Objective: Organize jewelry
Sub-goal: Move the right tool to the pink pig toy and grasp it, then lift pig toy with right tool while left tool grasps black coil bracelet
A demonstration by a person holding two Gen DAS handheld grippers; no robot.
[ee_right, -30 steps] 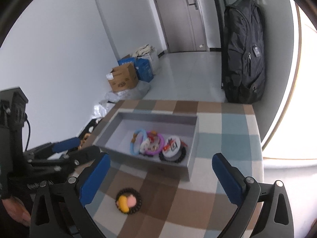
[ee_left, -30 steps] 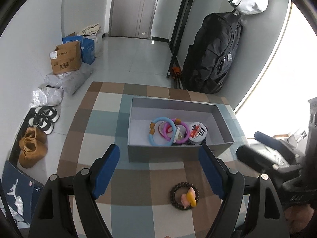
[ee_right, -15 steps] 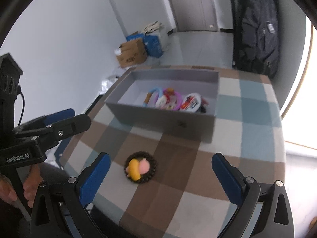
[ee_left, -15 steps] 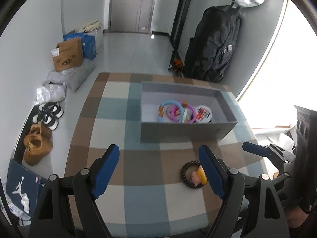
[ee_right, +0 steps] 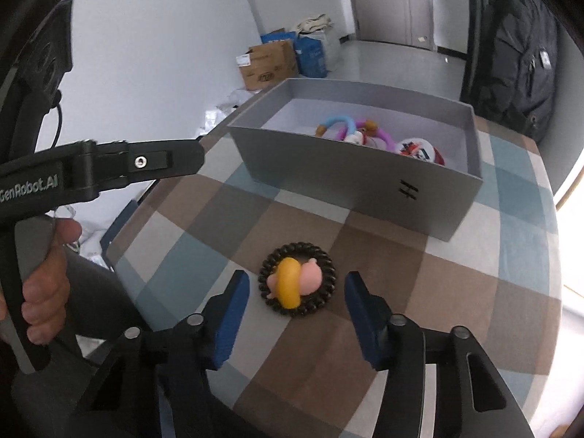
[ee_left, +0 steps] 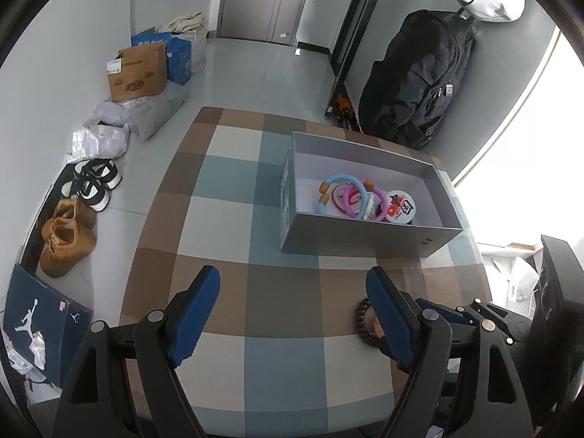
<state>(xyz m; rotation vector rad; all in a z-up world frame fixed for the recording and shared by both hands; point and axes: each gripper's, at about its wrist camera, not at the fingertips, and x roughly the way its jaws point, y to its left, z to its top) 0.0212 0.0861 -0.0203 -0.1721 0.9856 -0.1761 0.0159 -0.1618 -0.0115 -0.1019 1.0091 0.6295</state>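
A dark beaded bracelet with a yellow and pink charm lies on the checked tablecloth, in front of a grey box. My right gripper is open, low over the cloth, with one finger on each side of the bracelet, not touching it. In the left wrist view the bracelet is mostly hidden behind my left gripper's right finger. My left gripper is open and empty, held above the table. The box holds blue, pink and purple rings and a round white item.
The table edge runs close below the bracelet. My left gripper's body and the hand holding it sit at the left of the right wrist view. Shoes, cardboard boxes and a black backpack stand on the floor beyond.
My right gripper has dropped and moved forward, narrowing until its fingers flank the bracelet. My left gripper has drawn back and to the left, so the box now sits to its right.
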